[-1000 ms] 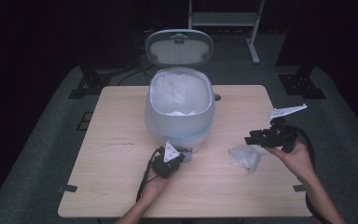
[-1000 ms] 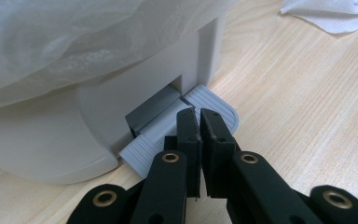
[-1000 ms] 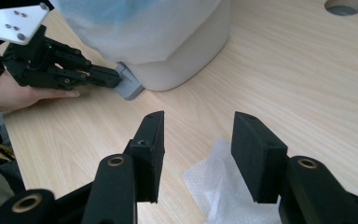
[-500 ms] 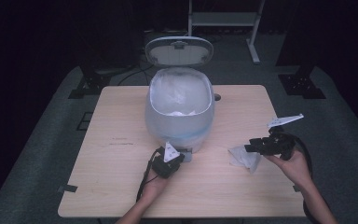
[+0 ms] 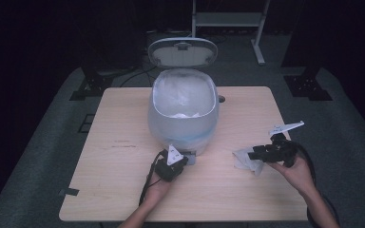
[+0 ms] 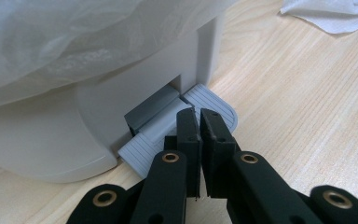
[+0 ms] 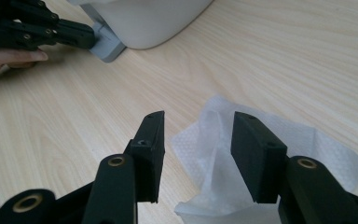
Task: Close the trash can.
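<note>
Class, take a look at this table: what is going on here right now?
A person works with a tool in each hand at a wooden table. The left tool, jaws shut, presses on the grey pedal at the foot of a lined pedal bin, whose lid stands open. The right tool, jaws open, hovers over a crumpled white tissue lying on the table, not yet gripping it.

The left gripper [image 6: 199,116] sits low near the table's front edge, jaws pressed together, its hand [image 5: 158,190] reaching in from below. The right gripper [image 7: 196,140] hangs tilted downward — jaws standing apart with nothing pinched — held by the right hand [image 5: 297,173].
</note>
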Motion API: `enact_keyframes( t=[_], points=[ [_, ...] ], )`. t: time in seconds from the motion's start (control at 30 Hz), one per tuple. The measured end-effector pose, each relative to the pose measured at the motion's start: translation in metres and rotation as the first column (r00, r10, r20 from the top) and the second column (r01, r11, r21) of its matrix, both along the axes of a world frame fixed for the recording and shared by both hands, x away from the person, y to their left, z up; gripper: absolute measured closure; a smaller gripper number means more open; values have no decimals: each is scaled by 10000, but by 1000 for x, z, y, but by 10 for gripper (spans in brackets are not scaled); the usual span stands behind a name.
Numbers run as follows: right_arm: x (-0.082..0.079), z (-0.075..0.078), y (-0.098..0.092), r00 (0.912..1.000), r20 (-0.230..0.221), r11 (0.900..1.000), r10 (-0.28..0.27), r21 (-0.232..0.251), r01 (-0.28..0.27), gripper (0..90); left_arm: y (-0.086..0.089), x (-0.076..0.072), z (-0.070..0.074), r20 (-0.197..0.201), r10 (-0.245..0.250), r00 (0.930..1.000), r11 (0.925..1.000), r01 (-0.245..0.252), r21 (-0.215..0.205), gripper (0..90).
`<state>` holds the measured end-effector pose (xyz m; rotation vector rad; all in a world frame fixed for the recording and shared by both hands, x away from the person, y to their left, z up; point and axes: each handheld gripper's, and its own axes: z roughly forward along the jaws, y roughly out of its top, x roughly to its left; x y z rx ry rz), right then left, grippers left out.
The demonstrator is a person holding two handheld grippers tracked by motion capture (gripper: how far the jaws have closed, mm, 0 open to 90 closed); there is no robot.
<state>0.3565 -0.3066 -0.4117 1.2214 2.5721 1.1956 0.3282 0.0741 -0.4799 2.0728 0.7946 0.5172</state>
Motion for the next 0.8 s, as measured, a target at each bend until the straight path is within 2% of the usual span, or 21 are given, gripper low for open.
enact_keyframes(
  t=[0.47,0.8],
  points=[
    [4,-18,3,9999,-70,9978,-155,-640,150,547,-1,-1,0,92,12,10000,9999,-14,140,870],
    [6,-28,4,9997,-206,9954,-160,-947,140,714,-1,-1,0,52,70,10000,10000,-70,-9,870]
  ],
)
